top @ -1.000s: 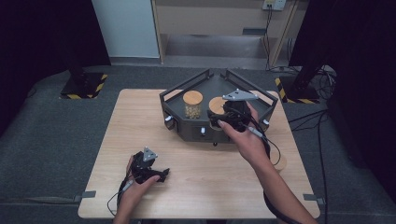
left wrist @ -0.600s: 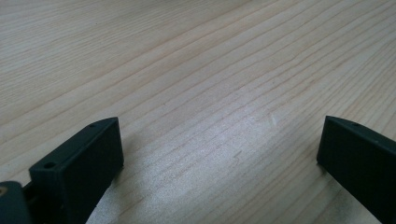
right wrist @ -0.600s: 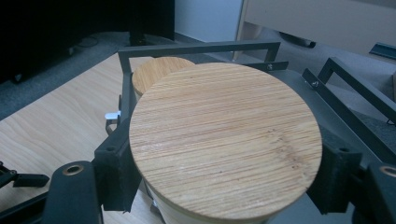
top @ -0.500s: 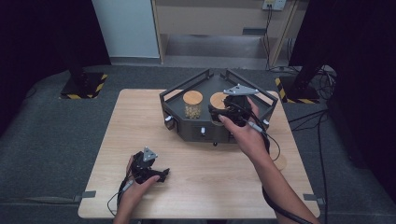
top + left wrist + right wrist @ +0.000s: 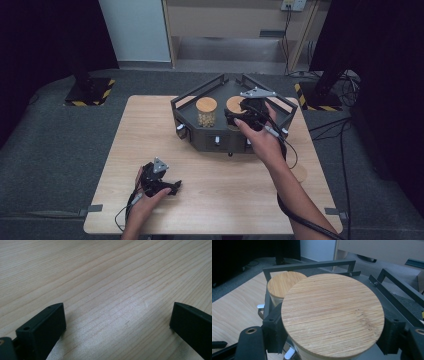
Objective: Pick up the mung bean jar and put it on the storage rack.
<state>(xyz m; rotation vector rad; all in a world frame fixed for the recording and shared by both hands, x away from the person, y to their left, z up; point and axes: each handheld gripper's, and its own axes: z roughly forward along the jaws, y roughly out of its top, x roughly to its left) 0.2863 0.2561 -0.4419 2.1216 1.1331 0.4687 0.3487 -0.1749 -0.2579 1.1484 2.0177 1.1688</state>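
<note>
Left tongs [image 5: 172, 188]: resting on the bare wooden desk [image 5: 220, 200] near its front left corner, held in the person's left hand. In the left gripper view the two black jaws stand wide apart with only wood grain between them, so these tongs hold nothing.

Rack [image 5: 200, 137]: a dark, angular metal stand with rails, at the far middle of the desk. It carries two glass jars side by side, with small knobs along its front face.

Left jar [image 5: 206, 111]: upright in the rack, bamboo lid on, with pale contents showing through the glass. Nothing touches it.

Right jar [image 5: 235, 107]: upright just beside the left one and partly hidden under the right hand in the high view. Its round bamboo lid [image 5: 333, 312] is in place.

Right tongs [image 5: 242, 112]: reached over the rack. In the right gripper view the jaws press against opposite edges of the round lid, closed onto it from both sides.

Progress: the grasp on the right jar's lid looks complete. The jar is not yet out of the rack and the lid not yet off, so I judge the work to be at an early stage.

What is left: lifting or opening, whichever is meant, and any part for the idle left tongs.
</note>
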